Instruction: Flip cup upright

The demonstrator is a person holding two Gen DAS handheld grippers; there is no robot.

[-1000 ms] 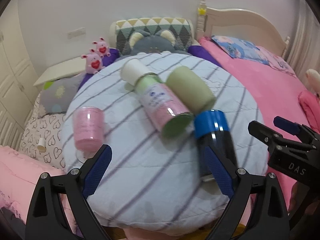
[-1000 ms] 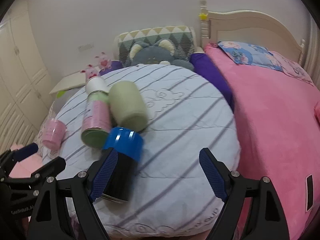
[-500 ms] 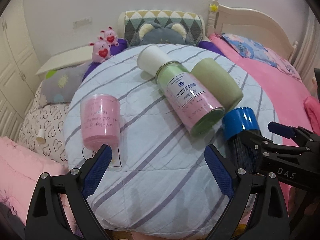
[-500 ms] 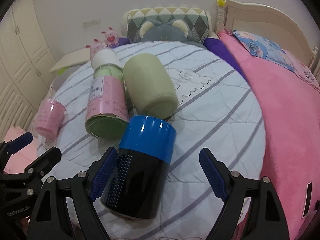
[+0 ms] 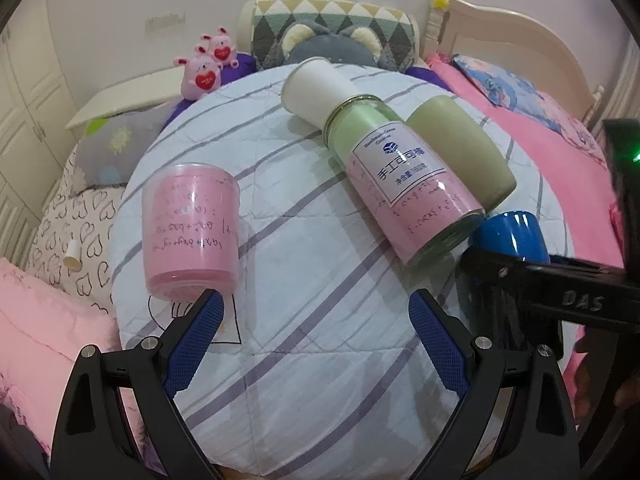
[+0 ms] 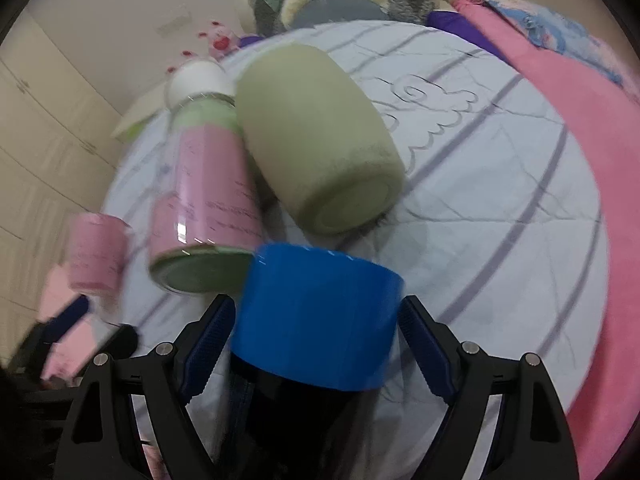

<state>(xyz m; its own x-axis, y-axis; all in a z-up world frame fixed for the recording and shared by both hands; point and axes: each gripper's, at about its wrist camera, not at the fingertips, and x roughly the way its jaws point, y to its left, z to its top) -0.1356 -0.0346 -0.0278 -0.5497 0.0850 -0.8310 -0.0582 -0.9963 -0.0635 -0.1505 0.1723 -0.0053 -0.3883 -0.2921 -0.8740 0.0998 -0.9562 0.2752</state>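
Several cups lie on their sides on a round striped cushion (image 5: 320, 320). A black cup with a blue band (image 6: 320, 320) lies between the fingers of my right gripper (image 6: 320, 344), whose jaws are open around it with small gaps either side. In the left wrist view the same cup (image 5: 508, 236) shows behind the right gripper's black body (image 5: 560, 296). A pink cup (image 5: 192, 236) lies just beyond the left fingertip of my left gripper (image 5: 316, 332), which is open and empty. A pink-and-green bottle-like cup (image 5: 396, 176) and an olive cup (image 5: 460, 152) lie side by side.
A white paper cup (image 5: 312, 88) lies behind the bottle. Pillows, a grey plush (image 5: 328, 48) and pink plush toys (image 5: 208, 64) sit at the back. A pink bedspread (image 6: 600, 160) is on the right, wardrobe doors (image 6: 40, 140) on the left.
Both grippers have moved forward toward the cushion. The right gripper has closed in so the black-and-blue cup now sits between its fingers. The left gripper has come nearer the pink cup.
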